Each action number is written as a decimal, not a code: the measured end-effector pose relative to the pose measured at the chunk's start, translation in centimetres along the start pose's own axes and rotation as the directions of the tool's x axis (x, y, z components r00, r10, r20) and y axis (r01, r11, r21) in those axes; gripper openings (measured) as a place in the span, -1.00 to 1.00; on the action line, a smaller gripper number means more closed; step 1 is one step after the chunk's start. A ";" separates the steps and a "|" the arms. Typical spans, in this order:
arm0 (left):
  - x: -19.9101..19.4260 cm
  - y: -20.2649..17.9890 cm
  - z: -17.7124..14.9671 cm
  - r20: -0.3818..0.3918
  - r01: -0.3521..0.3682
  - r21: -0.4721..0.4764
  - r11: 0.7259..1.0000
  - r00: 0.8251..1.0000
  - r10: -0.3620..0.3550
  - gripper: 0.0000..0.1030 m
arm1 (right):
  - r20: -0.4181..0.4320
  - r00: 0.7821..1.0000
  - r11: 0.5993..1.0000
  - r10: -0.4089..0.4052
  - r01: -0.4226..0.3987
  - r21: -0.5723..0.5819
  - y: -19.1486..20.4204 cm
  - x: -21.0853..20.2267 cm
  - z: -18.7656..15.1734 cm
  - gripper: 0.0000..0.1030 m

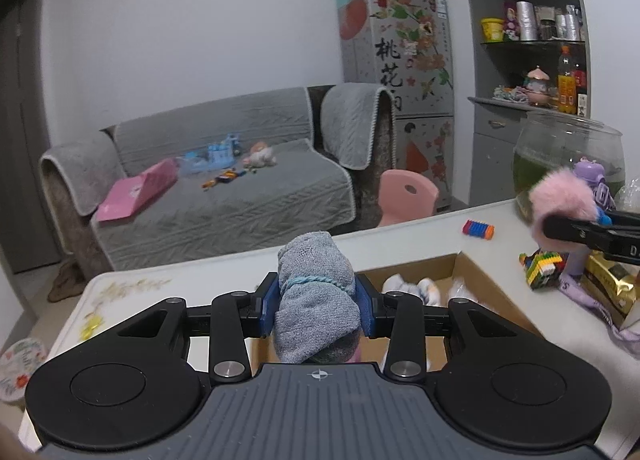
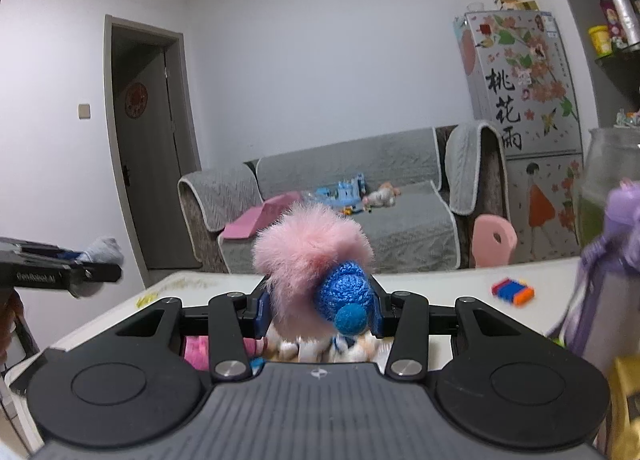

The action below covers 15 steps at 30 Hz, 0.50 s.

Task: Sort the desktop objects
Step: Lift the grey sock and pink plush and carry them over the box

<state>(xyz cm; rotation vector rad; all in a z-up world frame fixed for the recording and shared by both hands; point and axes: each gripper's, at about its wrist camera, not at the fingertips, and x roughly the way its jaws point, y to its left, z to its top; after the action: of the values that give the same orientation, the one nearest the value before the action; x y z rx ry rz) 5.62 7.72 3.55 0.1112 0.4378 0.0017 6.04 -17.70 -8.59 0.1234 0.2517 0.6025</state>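
Left gripper (image 1: 318, 302) — clamped on a rolled grey sock bundle (image 1: 316, 292), frame centre, above the cardboard box (image 1: 472, 280) on the white table (image 1: 420, 238). Right gripper (image 2: 318, 310) — clamped on a pink fluffy toy with blue knit cap (image 2: 312, 256), frame centre; multicoloured block (image 2: 513, 291) at right.

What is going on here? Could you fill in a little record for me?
left gripper: shut on grey rolled sock
right gripper: shut on pink fluffy toy with blue knit part
below: cardboard box holding white items
on table: striped block, brick toy, purple bottle
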 end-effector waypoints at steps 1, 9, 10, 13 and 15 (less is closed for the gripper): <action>0.8 -0.2 0.4 -0.005 0.007 0.004 1.000 1.000 -0.007 -0.10 | 0.006 1.000 1.000 0.004 -0.004 -0.003 -0.1 0.6 0.4 -0.21; 6.7 -2.2 2.2 -0.051 0.055 0.041 0.998 0.997 -0.053 -0.10 | 0.005 1.000 0.999 0.031 -0.031 0.015 -1.3 3.1 0.0 -0.21; 7.3 -2.5 2.2 -0.058 0.062 0.047 0.997 0.997 -0.060 -0.10 | -0.007 1.000 0.999 0.029 -0.029 0.022 -1.5 3.3 -0.4 -0.21; 9.0 -3.0 1.9 -0.083 0.085 0.049 0.995 0.993 -0.080 -0.10 | -0.039 0.999 1.000 0.023 -0.022 0.018 -1.3 3.8 -0.9 -0.21; 10.1 -3.2 1.8 -0.102 0.102 0.036 0.994 0.990 -0.098 -0.10 | -0.061 0.998 1.000 0.023 -0.023 0.007 -1.1 4.1 -1.1 -0.21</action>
<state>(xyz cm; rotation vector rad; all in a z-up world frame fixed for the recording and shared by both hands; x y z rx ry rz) 15.46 4.61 0.52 0.1301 0.5434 -0.1010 9.63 -16.20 -10.64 0.1138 0.3121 0.6292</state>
